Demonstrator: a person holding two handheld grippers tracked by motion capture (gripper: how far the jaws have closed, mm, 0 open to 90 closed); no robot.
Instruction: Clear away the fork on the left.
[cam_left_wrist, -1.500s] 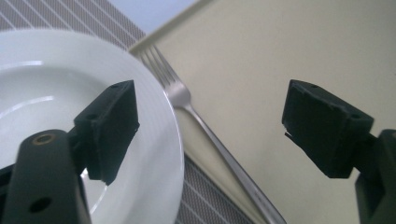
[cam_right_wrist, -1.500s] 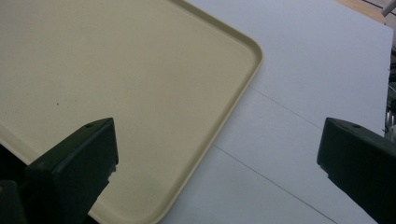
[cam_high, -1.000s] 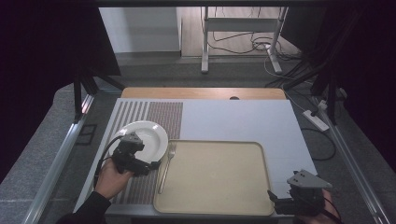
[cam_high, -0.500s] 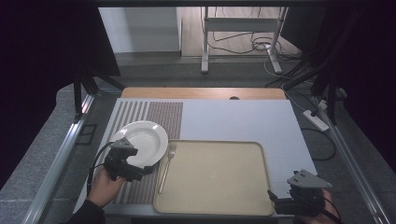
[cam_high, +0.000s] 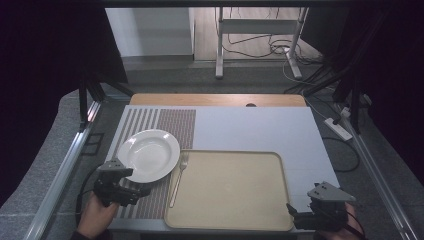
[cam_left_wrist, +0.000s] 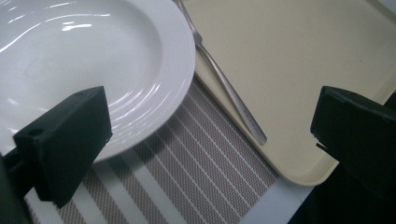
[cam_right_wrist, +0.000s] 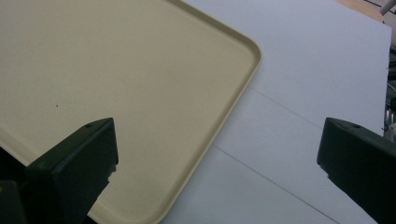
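Observation:
A white plate (cam_high: 149, 154) rests on a striped placemat (cam_high: 167, 124) at the table's left. A metal fork (cam_high: 177, 181) lies along the left edge of a bare beige tray (cam_high: 235, 192). My left gripper (cam_high: 131, 186) hovers low just in front of the plate, open with nothing between its jaws. From that gripper (cam_left_wrist: 212, 109) I see the plate (cam_left_wrist: 93, 56) at the left, the fork (cam_left_wrist: 224, 84) and the tray (cam_left_wrist: 299, 60) ahead. My right gripper (cam_high: 300, 210) stays at the tray's near right corner, open. Between its jaws (cam_right_wrist: 217, 135) shows the tray corner (cam_right_wrist: 116, 74).
The white tabletop (cam_high: 260, 127) stretches behind and to the right of the tray, with a wooden strip (cam_high: 215, 100) at its far edge. Metal rails (cam_high: 65, 165) run along both sides. A power strip (cam_high: 339, 128) and cables lie on the floor beyond.
My left gripper has drawn back from over the plate's near rim toward the table's front left. The right gripper, plate, fork and tray have stayed put.

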